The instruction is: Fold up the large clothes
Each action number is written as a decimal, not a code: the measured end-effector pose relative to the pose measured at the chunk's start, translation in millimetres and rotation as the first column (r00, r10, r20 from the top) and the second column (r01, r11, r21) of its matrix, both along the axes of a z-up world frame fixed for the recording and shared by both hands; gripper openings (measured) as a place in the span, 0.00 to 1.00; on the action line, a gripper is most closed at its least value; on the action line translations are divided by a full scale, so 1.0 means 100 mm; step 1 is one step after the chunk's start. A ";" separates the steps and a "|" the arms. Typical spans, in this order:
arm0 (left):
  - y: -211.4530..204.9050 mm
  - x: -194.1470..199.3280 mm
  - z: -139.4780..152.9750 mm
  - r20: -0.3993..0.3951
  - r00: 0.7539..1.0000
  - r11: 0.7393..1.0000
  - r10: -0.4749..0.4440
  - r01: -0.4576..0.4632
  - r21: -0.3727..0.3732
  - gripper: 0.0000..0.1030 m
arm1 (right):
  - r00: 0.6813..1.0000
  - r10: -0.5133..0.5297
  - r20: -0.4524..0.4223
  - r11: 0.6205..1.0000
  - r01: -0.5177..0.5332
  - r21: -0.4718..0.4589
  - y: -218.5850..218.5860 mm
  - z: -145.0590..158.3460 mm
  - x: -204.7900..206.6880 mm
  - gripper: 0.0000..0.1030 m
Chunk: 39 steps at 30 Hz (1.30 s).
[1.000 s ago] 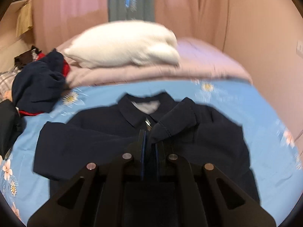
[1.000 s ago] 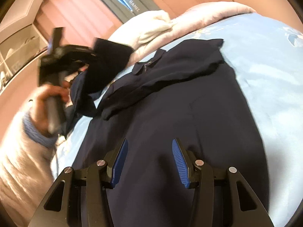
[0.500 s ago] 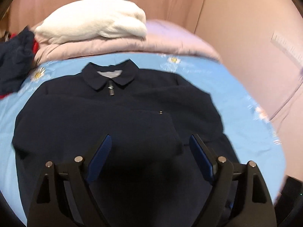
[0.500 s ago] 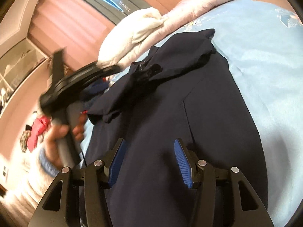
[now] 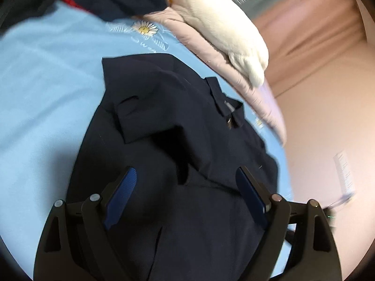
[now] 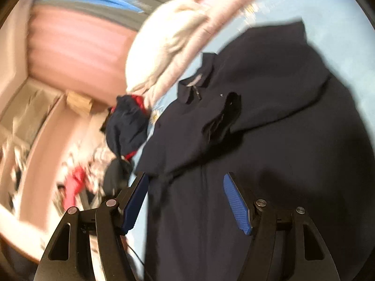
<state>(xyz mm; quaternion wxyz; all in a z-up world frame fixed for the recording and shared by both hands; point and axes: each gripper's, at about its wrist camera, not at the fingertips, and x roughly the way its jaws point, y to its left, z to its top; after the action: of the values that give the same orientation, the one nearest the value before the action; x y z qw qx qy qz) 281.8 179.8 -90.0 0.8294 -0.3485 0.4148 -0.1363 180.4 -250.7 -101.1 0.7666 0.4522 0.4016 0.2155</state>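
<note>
A navy zip jacket (image 5: 187, 128) lies flat on the light blue daisy bedsheet (image 5: 42, 82), collar (image 5: 227, 110) toward the pillow. Both sleeves are folded in across its chest; one cuff (image 5: 138, 121) shows in the left wrist view. My left gripper (image 5: 187, 187) hovers open over the jacket's lower half, nothing between its blue pads. In the right wrist view the jacket (image 6: 269, 117) fills the right side, a sleeve cuff (image 6: 222, 119) lying on the chest. My right gripper (image 6: 186, 199) sits above the jacket's hem near its side edge, jaws opening and gripping nothing.
A white pillow (image 5: 222, 23) rests on a pink quilt (image 5: 253, 89) at the bed's head. A heap of dark blue and red clothes (image 6: 126, 126) lies beside the jacket. A pink wall (image 5: 328, 117) borders one side; cluttered floor and shelves (image 6: 35, 121) lie off the other.
My left gripper let go of the sleeve, opened wide, then swung across the jacket and rolled. My right gripper widened and shifted sideways; the person's hand has left its view.
</note>
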 end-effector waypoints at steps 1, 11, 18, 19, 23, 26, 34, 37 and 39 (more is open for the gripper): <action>0.02 0.07 -0.04 -0.008 1.000 0.998 -0.003 0.003 -0.061 0.84 | 0.999 -0.007 -0.034 1.000 0.008 0.021 0.03 -0.07 0.10 0.65; 0.21 0.54 -0.27 -0.065 0.994 0.953 0.083 -0.098 -0.286 0.83 | 0.997 -0.060 -0.045 0.998 0.060 -0.009 0.16 -0.11 0.38 0.10; 0.33 0.57 -0.34 -0.058 0.986 0.972 0.154 -0.162 -0.173 0.67 | 0.994 -0.042 0.102 0.969 0.065 -0.240 0.09 0.14 0.40 0.09; 0.32 0.58 -0.36 -0.064 0.987 0.974 0.148 -0.156 -0.163 0.66 | 0.998 -0.041 0.057 0.959 0.055 -0.278 0.09 0.03 0.46 0.09; 0.26 0.54 -0.35 -0.105 0.989 0.994 0.103 -0.106 -0.021 0.66 | 0.995 -0.027 -0.098 0.968 0.002 -0.249 0.05 -0.34 0.56 0.12; 0.28 0.44 -0.24 -0.108 0.991 0.986 0.085 -0.068 0.151 0.67 | 0.996 -0.054 -0.071 0.967 0.035 -0.252 -0.11 -0.24 0.45 0.25; -0.04 0.28 0.11 0.048 0.999 0.871 -0.026 -0.001 0.491 0.65 | 0.984 0.015 0.175 0.810 0.091 -0.579 0.15 0.39 0.33 0.26; -0.27 0.42 0.03 0.063 0.996 0.846 -0.061 0.018 0.533 0.62 | 0.982 0.099 0.160 0.765 0.028 -0.643 0.45 0.29 0.51 0.26; -0.41 0.52 -0.09 0.061 0.995 0.813 -0.081 0.030 0.582 0.53 | 0.984 0.133 0.122 0.726 -0.013 -0.688 0.63 0.15 0.63 0.26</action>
<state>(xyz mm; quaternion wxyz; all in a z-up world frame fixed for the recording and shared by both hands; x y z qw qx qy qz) 333.3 138.5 -98.6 0.9083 -0.0609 0.4118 -0.0419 243.4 -187.9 -86.0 0.9001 0.1030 0.4064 0.1186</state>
